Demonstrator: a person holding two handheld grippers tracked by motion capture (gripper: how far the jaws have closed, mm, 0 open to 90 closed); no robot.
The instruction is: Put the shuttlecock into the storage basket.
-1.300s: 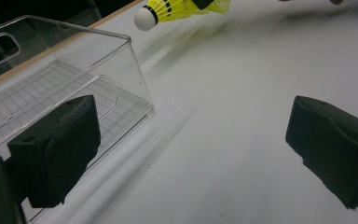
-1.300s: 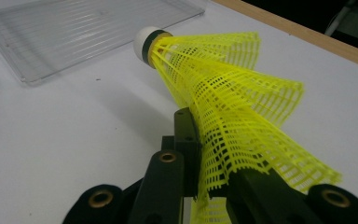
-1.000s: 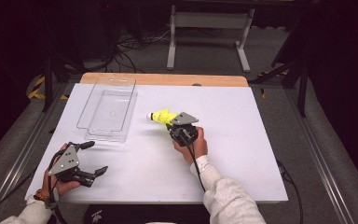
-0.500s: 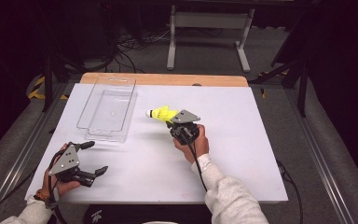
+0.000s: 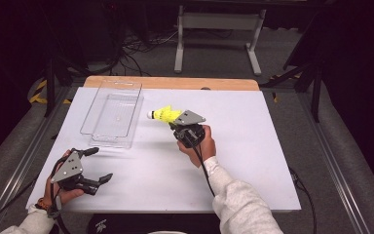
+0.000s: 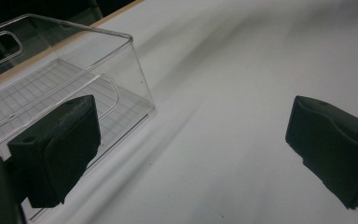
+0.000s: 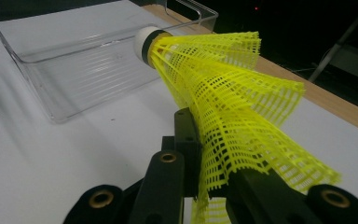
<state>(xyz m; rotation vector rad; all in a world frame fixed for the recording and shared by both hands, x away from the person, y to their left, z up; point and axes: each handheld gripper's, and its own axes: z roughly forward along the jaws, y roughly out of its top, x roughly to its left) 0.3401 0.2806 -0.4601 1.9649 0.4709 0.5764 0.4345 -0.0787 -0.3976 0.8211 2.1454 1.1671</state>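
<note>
Shuttlecock pinched by its skirt in right tool, off the surface near mid-back, not yet in bin; left tool wide, empty.

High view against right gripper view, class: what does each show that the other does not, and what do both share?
High view alone: the left tool, open and resting near the table's front left corner, plus both of the person's hands. Right gripper view alone: the yellow skirt's mesh pinched and flattened at its wide end. Both: the shuttlecock held in the shut right tool, white cork pointing toward the clear tray on the white table.
</note>
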